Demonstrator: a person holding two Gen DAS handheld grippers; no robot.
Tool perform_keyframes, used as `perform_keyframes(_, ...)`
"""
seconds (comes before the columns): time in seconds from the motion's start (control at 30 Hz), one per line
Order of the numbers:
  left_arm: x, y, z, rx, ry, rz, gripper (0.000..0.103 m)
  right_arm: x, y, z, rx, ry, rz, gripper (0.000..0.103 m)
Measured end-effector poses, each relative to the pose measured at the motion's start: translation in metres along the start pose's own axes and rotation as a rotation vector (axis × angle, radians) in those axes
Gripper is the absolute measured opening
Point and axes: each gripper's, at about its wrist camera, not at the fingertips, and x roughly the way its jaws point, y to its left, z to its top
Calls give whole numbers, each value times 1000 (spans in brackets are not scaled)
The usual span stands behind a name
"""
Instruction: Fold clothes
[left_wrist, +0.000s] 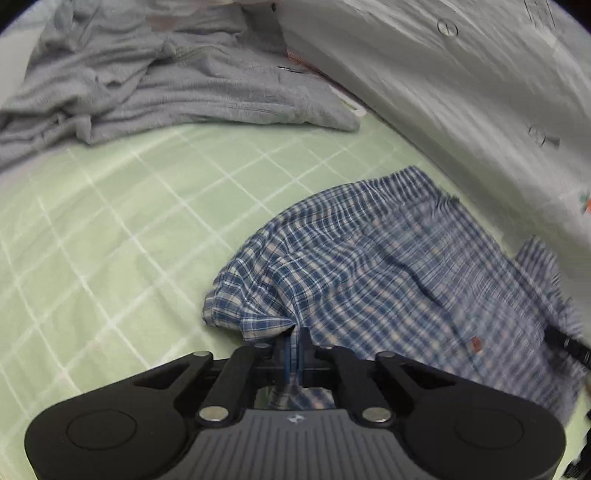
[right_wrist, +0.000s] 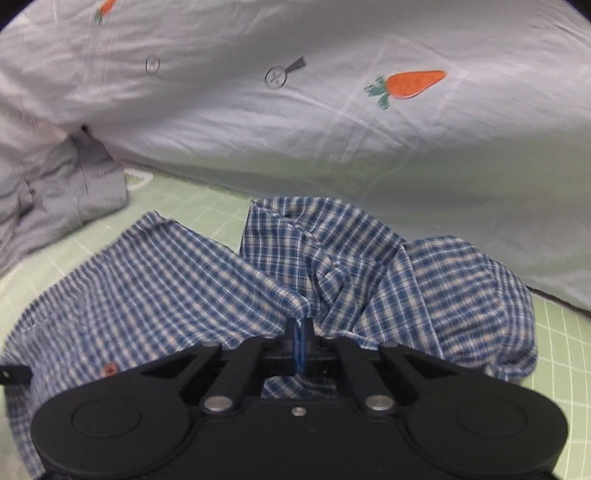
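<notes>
You are clamping both the left tool (left_wrist: 294, 334) and the right tool (right_wrist: 300, 325) onto the rumpled blue-and-white checked cotton garment (right_wrist: 184, 280) lying on the pale green grid-patterned bed sheet (left_wrist: 122, 221), beside a crumpled grey garment (left_wrist: 147, 85).

A: Counts? Landmark – the green checked sheet (left_wrist: 110, 229).
B: On it, one blue plaid garment (right_wrist: 155, 280), one grey garment (left_wrist: 155, 85) at the sheet's far edge.
A: Behind the sheet?
B: One white quilt (right_wrist: 332, 140) – two carrot prints (right_wrist: 410, 85) and two buttons (right_wrist: 275, 77) showing on it.
A: Grippers?
B: Two – left gripper (left_wrist: 294, 334), right gripper (right_wrist: 300, 325).
</notes>
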Motion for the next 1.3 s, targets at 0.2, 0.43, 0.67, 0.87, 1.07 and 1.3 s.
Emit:
perform_keyframes(0.2,-61,-34,-8,152,-95,-177,3,-112,-24,-52,76,-82,-83,1)
perform_keyframes(0.43,-92,-74,-86,367,56,-374,3,-170,-66,-181,197,138,-243,1)
perform_keyframes(0.67,-105,-92,-149,494,171,-326,11,-205,-97,-223,337,152,-279,10)
perform_keyframes(0.87,-114,-68,-111,326,46,-292,25,-199,-107,-188,329,17,-228,36)
perform_keyframes(1.07,-88,-66,-74,224,-4,-225,43,-144,-112,-137,304,-24,-150,35)
perform_keyframes(1.3,-24,-87,-48,205,93,-180,49,-60,-117,-89,416,16,-2,40)
